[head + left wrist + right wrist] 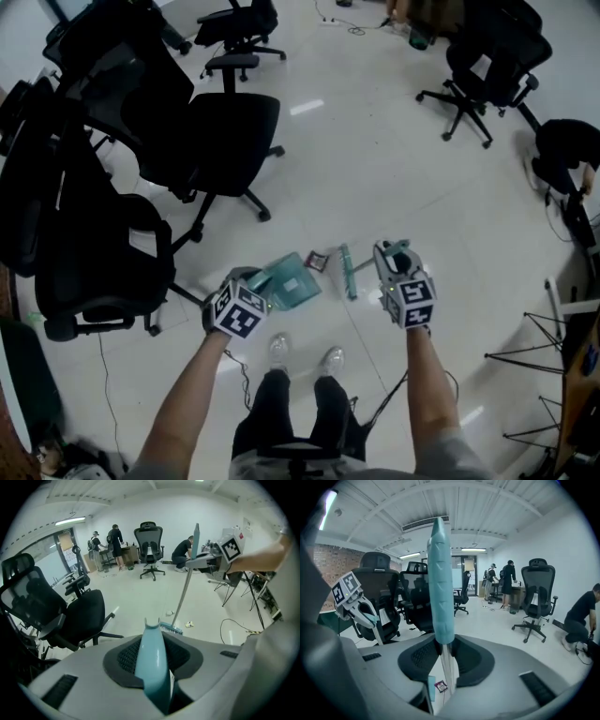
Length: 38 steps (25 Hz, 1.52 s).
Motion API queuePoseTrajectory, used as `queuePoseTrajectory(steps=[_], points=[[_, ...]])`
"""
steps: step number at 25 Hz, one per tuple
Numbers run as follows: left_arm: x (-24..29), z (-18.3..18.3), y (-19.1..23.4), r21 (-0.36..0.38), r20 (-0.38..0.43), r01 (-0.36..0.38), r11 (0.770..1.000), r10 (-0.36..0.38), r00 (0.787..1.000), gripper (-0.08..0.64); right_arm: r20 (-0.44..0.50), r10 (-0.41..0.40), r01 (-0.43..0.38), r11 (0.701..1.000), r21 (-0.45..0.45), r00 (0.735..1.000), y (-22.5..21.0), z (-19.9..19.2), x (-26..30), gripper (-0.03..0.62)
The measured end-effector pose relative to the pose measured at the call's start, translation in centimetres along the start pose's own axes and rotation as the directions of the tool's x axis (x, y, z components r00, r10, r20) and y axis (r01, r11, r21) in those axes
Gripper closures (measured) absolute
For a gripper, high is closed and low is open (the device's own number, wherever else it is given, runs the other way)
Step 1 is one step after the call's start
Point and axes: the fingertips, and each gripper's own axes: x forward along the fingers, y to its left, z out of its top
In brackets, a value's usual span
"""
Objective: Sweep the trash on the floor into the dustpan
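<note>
Seen in the head view, my left gripper [255, 289] is shut on the handle of a teal dustpan [292, 281] held low over the floor ahead of my feet. My right gripper [389, 261] is shut on the broom; its brush head [347, 272] sits just right of the pan. A small dark wrapper [317, 261] lies on the floor between pan and brush. In the left gripper view the pan's handle [152, 663] fills the jaws, with the brush [171, 629] and wrapper [189, 624] beyond. The right gripper view shows the broom's teal grip [440, 588] clamped upright, wrapper [440, 685] below.
Black office chairs [202, 141] crowd the left and another stands far right [483, 70]. A cable [394, 398] trails by my feet. Tripod legs [544, 352] stand at right. People [115, 541] work at desks in the back; one crouches [180, 555].
</note>
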Motion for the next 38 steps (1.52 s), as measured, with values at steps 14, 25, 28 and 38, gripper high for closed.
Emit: queuePoseTrajectory(steps=[14,25,28,38], points=[[3.0,2.7,4.8,-0.02,-0.009,0.032,0.999,-0.032,0.999,0.446,-0.138,0.323,-0.322,0.946,0.026,0.936,10.0,-6.0,7.9,0.49],[2.2,1.8,4.4,0.047,0.013,0.142,0.989,-0.143,0.99,0.448,-0.059,0.315,-0.312,0.949,0.046,0.947,11.2,-1.0,4.1,0.502],[1.9,2.5,3.5,0.11,0.019,0.172,0.979,-0.175,0.984,0.448,-0.029,0.227,-0.225,0.972,0.059,0.973,9.5,0.2,1.0,0.502],[3.7,9.5,-3.7,0.366,-0.019,0.271,0.89,-0.284,0.959,0.448,-0.025,-0.136,0.138,0.98,0.141,0.99,-2.9,-1.4,-9.8,0.502]])
